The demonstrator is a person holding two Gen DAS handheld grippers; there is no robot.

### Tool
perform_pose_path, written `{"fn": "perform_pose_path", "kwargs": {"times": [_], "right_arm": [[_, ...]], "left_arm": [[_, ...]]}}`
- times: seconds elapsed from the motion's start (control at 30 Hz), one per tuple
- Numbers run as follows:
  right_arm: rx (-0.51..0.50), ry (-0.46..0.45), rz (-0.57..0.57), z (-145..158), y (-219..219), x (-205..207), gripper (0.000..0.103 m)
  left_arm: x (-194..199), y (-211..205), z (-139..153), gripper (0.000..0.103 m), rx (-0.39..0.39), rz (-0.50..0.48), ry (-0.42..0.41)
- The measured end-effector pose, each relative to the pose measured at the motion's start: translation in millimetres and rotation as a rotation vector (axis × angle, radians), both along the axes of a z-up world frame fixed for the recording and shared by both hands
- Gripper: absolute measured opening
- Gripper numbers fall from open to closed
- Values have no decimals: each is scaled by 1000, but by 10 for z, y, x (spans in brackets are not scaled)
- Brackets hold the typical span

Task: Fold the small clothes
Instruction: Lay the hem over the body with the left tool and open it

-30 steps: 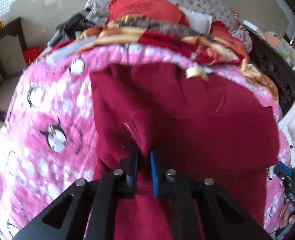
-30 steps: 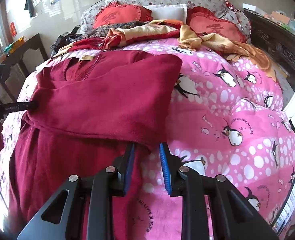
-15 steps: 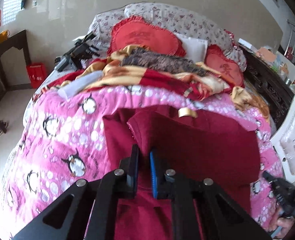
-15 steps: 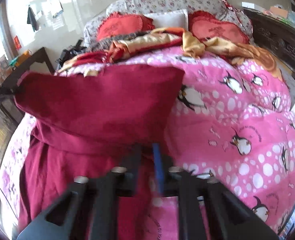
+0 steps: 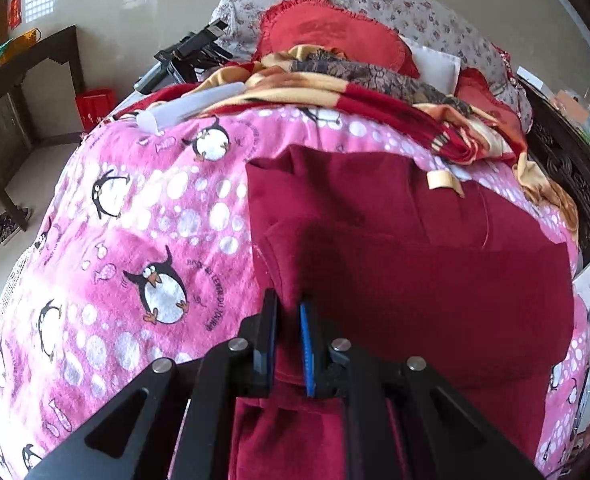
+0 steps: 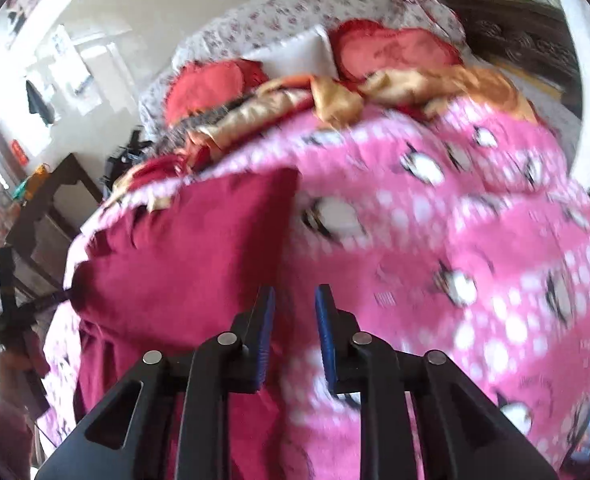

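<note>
A dark red garment (image 5: 435, 280) lies on a pink penguin-print blanket (image 5: 135, 240), its lower part folded up over its upper part. My left gripper (image 5: 289, 332) is shut on the fold's left corner, with red cloth between its fingers. In the right wrist view the garment (image 6: 183, 256) lies at left, and the left gripper (image 6: 27, 312) shows at its left corner. My right gripper (image 6: 295, 328) is open, its fingers above the garment's right edge with nothing between them. That view is blurred.
Red heart cushions (image 5: 335, 36), a white pillow (image 5: 435, 66) and a red and gold blanket (image 5: 355, 92) lie at the bed's head. A dark wooden desk (image 5: 19, 80) stands left of the bed. Dark carved furniture (image 5: 567, 160) stands at right.
Both grippers carried the garment's lower part up and laid it over the upper part. My right gripper closed on the edge, then opened and let go. The left stays shut.
</note>
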State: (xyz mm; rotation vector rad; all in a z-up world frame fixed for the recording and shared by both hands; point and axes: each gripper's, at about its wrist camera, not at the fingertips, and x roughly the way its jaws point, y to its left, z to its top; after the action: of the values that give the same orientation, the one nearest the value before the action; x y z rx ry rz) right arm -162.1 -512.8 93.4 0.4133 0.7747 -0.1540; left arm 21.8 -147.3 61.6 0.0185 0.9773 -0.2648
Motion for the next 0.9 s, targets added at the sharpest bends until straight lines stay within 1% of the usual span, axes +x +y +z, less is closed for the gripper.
{"fn": "perform_pose_path", "kwargs": {"times": [0.03,0.1,0.17,0.2,0.23,0.27,0.3,0.37,0.43,0.5,0.6,0.67,0.7,0.77,0.87,0.9], "right_arm": [[-11,-1,18,9,42,86,2],[-47,7,57,-13,153,320,2],[-71,38,83,-101,218,585,2],[-93,52,90,-147,237,663,2],[-147,80,81,-224,245,771,2],[-173,104,64,-287,235,812,2],[-162,132,51,-373,190,872,2],[-128,123,41,-387,138,875,2],[-138,131,43,-299,171,827,2],[-149,107,47,-174,236,691,2],[-149,101,88,-78,354,546,2],[-152,102,106,-82,435,458,3],[-158,112,123,-116,485,418,3],[-201,134,123,-204,536,397,3],[-278,232,116,-468,555,458,3],[-286,227,114,-472,559,462,3]], "left_arm": [[-5,-12,-22,11,8,-1,-1],[1,-41,-71,15,24,-1,0],[6,-41,-102,17,30,4,-2],[2,-44,-115,22,32,4,-2],[0,-45,-128,27,36,2,1],[1,-44,-143,38,42,2,6],[-5,-31,-154,46,52,7,10],[-29,2,-142,48,54,13,0],[-61,25,-112,50,60,18,-15],[-93,27,-80,58,65,21,-40],[-99,-4,-75,63,88,25,-76],[-68,-25,-119,63,104,23,-68],[-49,-33,-154,63,108,24,-59],[-27,-35,-207,63,103,31,-53],[-17,-41,-244,63,101,34,-45],[-21,-43,-236,63,102,34,-48]]}}
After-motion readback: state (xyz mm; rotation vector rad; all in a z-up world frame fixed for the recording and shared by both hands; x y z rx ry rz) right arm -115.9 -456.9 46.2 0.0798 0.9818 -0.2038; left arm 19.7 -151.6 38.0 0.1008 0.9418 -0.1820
